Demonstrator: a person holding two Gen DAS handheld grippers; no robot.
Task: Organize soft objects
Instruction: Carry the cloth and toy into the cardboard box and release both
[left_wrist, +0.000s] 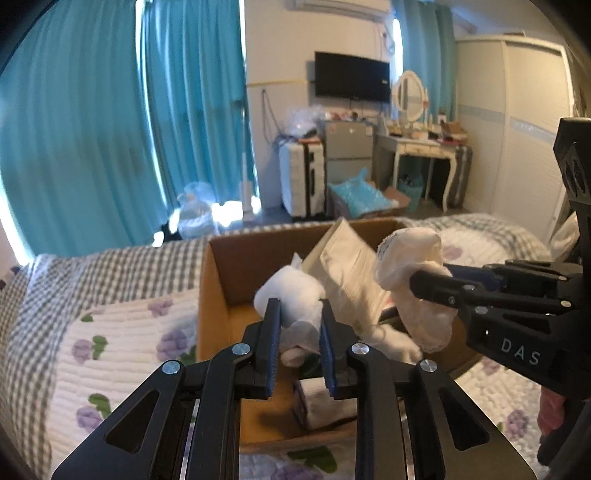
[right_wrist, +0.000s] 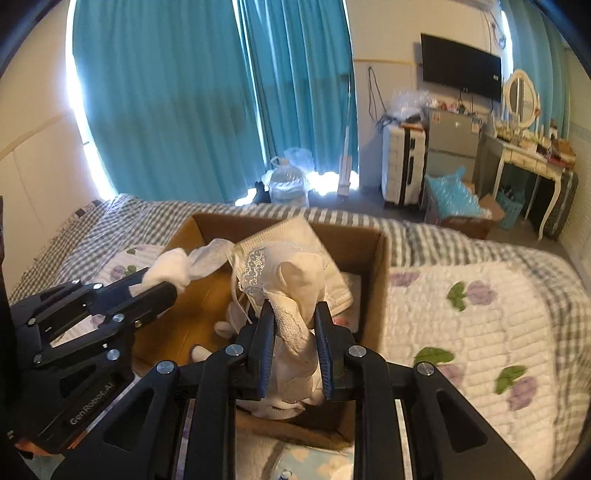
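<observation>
Two grippers holding soft white items over a cardboard box on the bed

The left gripper has its fingers pinched on a white cloth bundle above the box's left side; to its right, the right gripper has its fingers clamped on a lace-trimmed cream garment (both hang over the open box, beside a pale cushion inside).

Daylight glows through the teal curtains; it burns out to white glare at the gaps and along the floor beneath them; the room is otherwise softly lit, shadows faint; both views bow strongly toward black rounded corners; the quilt smears near the edges; far furniture looks soft.
</observation>
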